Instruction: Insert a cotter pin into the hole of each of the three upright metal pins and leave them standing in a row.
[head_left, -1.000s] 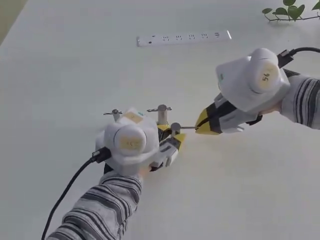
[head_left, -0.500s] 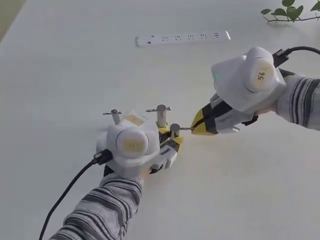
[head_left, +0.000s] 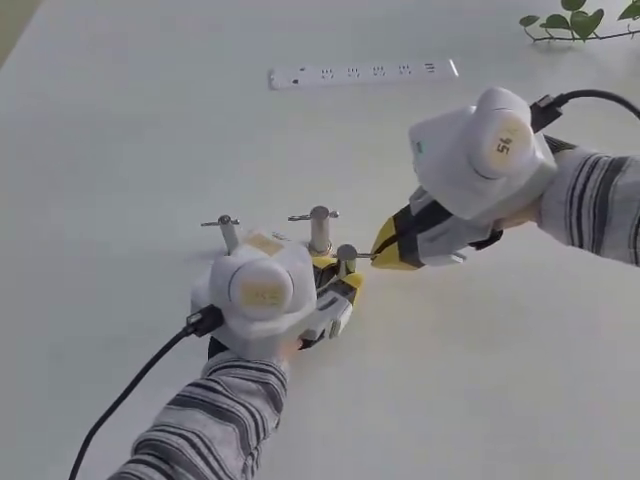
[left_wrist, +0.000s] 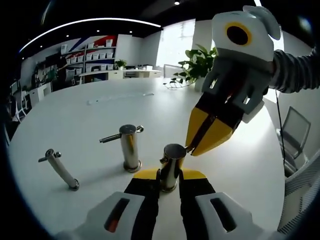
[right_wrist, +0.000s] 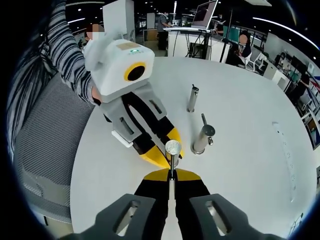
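Yellow-tipped left gripper (left_wrist: 170, 176) hides the base of the clamped metal pin (left_wrist: 173, 154).

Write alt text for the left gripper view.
The left hand-held gripper clamps an upright metal pin at its base while the right hand-held gripper holds a cotter pin at its head. Two more pins, already cottered, stand leftward on the white table.
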